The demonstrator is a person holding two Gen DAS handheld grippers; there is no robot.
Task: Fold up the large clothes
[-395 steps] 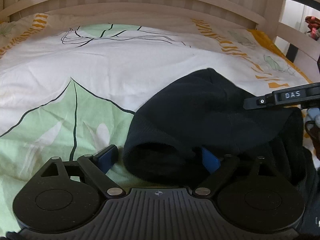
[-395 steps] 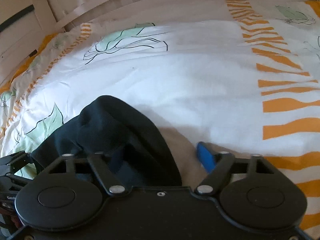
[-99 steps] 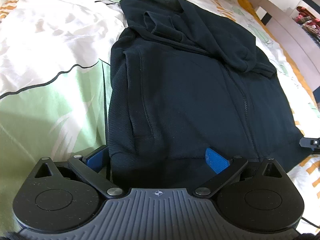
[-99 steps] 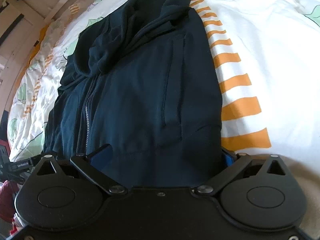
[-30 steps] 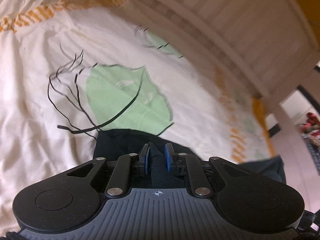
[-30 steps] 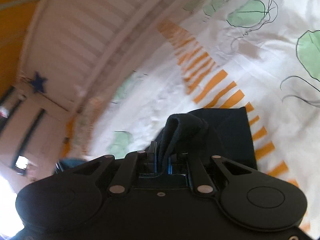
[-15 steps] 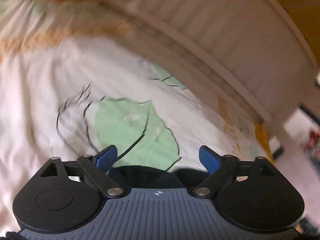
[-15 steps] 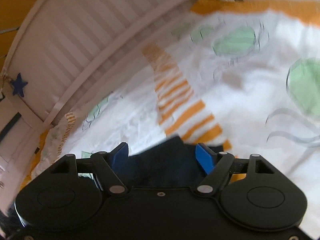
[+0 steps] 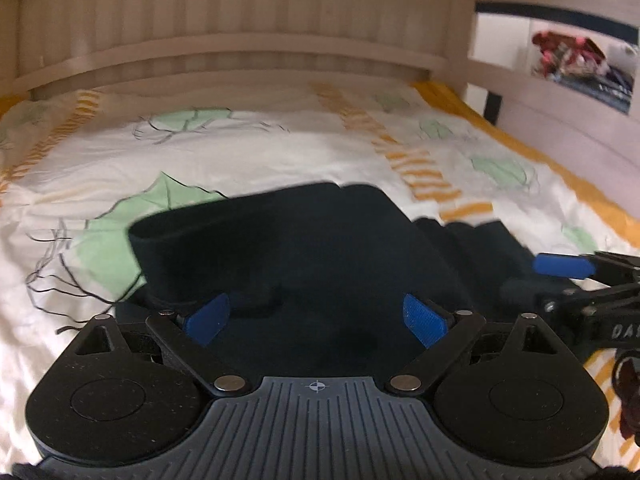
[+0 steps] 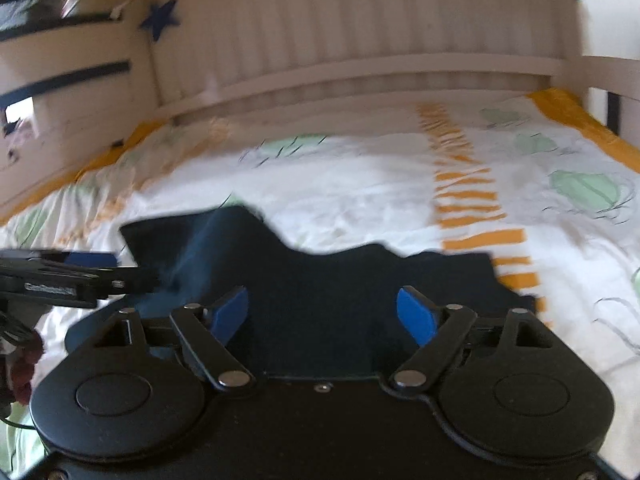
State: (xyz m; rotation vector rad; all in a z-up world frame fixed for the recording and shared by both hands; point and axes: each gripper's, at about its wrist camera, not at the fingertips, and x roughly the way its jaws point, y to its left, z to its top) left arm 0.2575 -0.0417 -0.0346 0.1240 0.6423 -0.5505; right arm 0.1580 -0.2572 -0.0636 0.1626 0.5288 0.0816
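A dark navy hoodie (image 9: 304, 240) lies folded over on the bed's leaf-patterned duvet (image 9: 240, 152); it also shows in the right wrist view (image 10: 340, 280). My left gripper (image 9: 318, 320) is open and empty, its blue pads just above the garment's near part. My right gripper (image 10: 322, 314) is open and empty above the garment's right half. The right gripper also shows at the right edge of the left wrist view (image 9: 568, 276), and the left gripper at the left edge of the right wrist view (image 10: 72, 272).
A slatted white headboard (image 9: 260, 40) stands behind the duvet. A white side rail (image 9: 560, 92) runs along the bed's right side, with colourful items (image 9: 568, 56) beyond it. A blue star (image 10: 160, 18) hangs on the left rail.
Both grippers were shut on the hoodie's hem a second ago, then opened and let it go. They have pulled back and the folded garment now lies on the duvet.
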